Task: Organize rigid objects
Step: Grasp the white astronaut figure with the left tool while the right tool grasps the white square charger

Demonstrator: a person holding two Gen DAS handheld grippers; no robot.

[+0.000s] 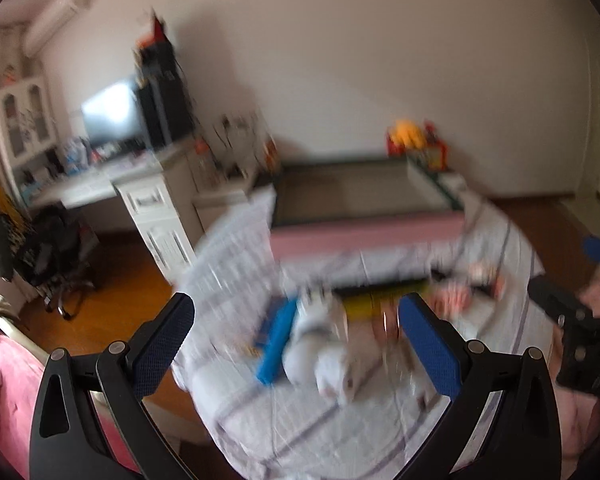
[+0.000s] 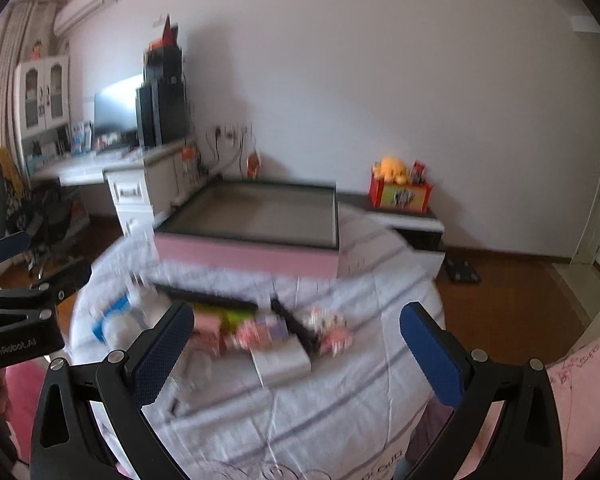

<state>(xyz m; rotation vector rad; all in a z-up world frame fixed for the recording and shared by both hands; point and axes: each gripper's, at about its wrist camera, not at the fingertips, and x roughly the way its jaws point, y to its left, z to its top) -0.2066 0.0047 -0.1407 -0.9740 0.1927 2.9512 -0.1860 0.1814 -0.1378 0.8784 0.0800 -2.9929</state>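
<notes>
Both the left tool (image 1: 296, 334) and right tool (image 2: 296, 342) gape wide, empty, above a cloth-draped bench (image 2: 340, 408). At 12 o'clock lies a blurred clutter of boxes (image 2: 260, 332); only the left view shows a blue bar (image 1: 277, 340). Beyond, a pink-sided tray (image 2: 256, 216).

A home bedroom: a white desk (image 2: 100, 176) with a monitor (image 2: 116, 110) at 10 o'clock, a wall air conditioner (image 2: 86, 6) at 11, wooden floor (image 2: 512, 300), and a plush toy (image 2: 392, 170) at 1 o'clock.
</notes>
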